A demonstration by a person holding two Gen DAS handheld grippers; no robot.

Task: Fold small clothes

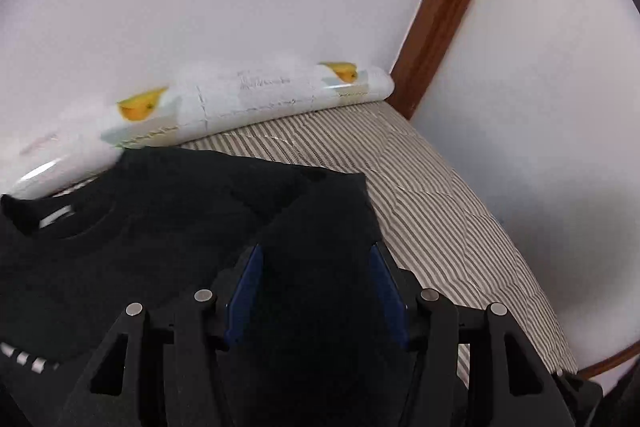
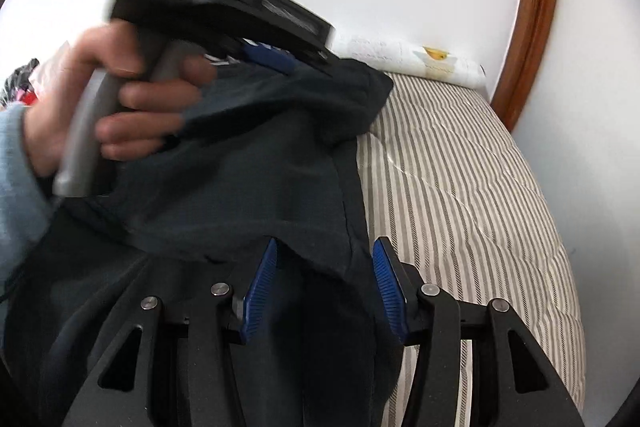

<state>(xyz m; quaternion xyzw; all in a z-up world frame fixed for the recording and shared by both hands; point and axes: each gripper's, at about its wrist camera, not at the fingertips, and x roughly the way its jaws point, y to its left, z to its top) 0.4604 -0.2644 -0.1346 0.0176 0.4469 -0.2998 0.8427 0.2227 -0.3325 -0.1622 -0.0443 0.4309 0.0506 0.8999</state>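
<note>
On the striped bed (image 1: 440, 211) | I am carrying the dark shirt (image 1: 168, 227) over, first fold underway | left gripper (image 1: 316, 303) and right gripper (image 2: 326, 291) fingers standing spread around cloth; pinching or not, I cannot tell | remaining folds still pending.

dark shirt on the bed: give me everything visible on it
The dark shirt looks black to navy, a soft knit. It has a round neckline with a pale label inside, and one side is folded over toward the middle. It lies rumpled on the striped bed cover, its top edge near the white pack by the wall. Cloth sits between the jaws of the left gripper and the right gripper.
</note>
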